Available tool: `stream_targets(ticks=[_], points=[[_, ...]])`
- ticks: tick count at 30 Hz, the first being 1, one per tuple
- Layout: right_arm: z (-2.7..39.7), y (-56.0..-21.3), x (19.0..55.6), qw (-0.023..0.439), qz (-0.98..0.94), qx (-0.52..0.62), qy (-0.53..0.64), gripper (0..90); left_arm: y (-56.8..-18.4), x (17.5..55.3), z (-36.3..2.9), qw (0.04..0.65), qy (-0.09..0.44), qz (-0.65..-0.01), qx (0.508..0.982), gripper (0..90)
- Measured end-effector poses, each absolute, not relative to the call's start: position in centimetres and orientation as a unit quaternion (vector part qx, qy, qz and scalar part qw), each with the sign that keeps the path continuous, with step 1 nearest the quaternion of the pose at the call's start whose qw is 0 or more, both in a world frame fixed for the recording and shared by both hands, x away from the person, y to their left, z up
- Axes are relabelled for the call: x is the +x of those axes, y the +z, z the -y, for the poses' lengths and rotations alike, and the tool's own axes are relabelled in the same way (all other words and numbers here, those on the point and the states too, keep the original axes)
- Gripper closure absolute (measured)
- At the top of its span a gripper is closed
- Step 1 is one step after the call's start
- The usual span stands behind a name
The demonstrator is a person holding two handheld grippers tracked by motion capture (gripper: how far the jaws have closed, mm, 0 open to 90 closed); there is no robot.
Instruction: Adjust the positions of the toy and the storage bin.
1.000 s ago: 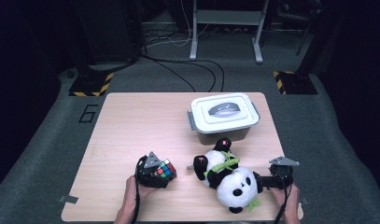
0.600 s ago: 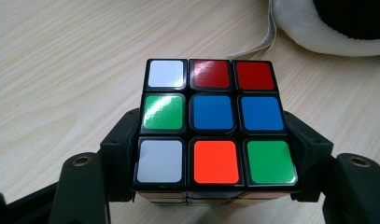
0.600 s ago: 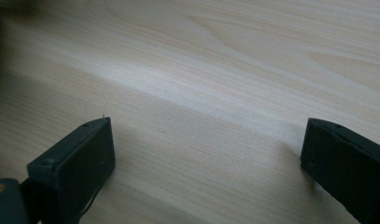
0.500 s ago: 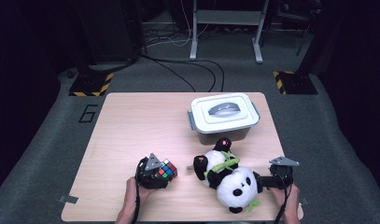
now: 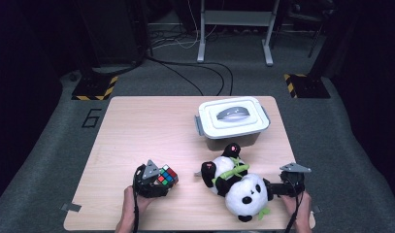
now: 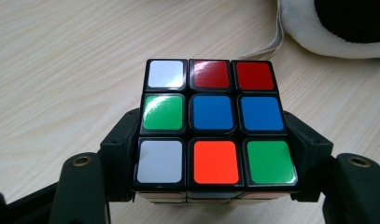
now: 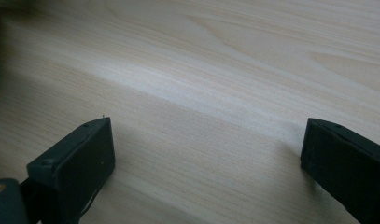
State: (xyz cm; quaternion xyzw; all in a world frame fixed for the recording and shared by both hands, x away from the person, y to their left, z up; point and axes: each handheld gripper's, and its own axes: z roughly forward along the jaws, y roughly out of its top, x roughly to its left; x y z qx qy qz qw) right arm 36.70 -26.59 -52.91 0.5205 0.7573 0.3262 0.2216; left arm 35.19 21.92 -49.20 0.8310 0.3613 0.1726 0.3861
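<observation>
A scrambled colour cube [image 5: 167, 175] sits near the table's front edge between the jaws of my left gripper [image 5: 164, 181]. In the left gripper view the cube [image 6: 213, 126] fills the gap. The left gripper [image 6: 213, 161] has just been closing its jaws, and both pads press on the cube's sides. A plush panda [image 5: 236, 184] lies on its back to the right, and its white edge [image 6: 337, 28] shows past the cube. My right gripper [image 5: 276, 188] rests by the panda's head. It stands open over bare wood, with nothing between its jaws [image 7: 204, 154].
A white lidded box [image 5: 233, 116] with grey latches stands at the back right of the wooden table [image 5: 137, 126], just behind the panda. Around the table is grey floor with cables, yellow-black marked plates and a metal stand.
</observation>
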Motion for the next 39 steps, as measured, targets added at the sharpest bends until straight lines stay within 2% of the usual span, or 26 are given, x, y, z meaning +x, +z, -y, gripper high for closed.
stream_targets(ticks=[39], points=[[26.6,-52.9,36.7,0.222,-0.759,0.518,0.325,2.3,-48.4,35.2,-28.3,0.372,0.212,-0.429,0.795,33.9]])
